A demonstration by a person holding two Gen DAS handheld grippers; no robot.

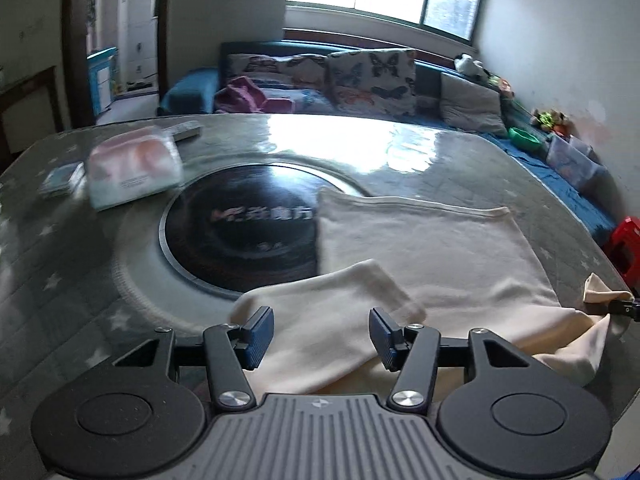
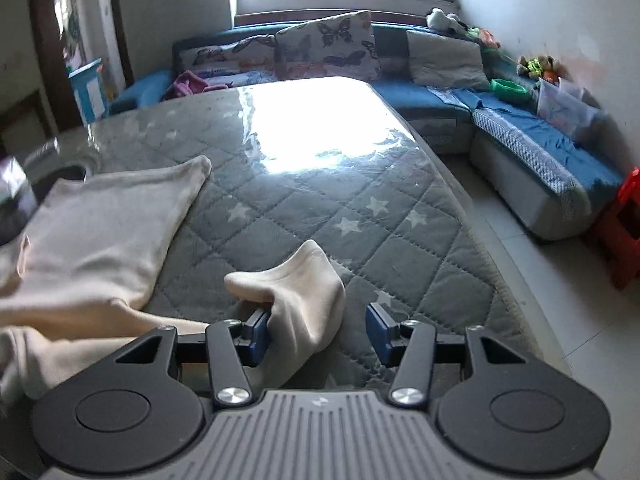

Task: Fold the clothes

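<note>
Quilted table [image 2: 360, 208] bears cream garment [image 1: 432, 248], its folds between both parted fingers.

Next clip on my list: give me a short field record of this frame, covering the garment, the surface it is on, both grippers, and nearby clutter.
garment: cream garment spread flat, near parts folded over
surface: grey quilted star-pattern table cover under glossy film
left gripper: open, jaws apart over a folded flap of cloth
right gripper: open, a raised cloth end lies between the jaws against the left pad
clutter: black round disc; packet
</note>
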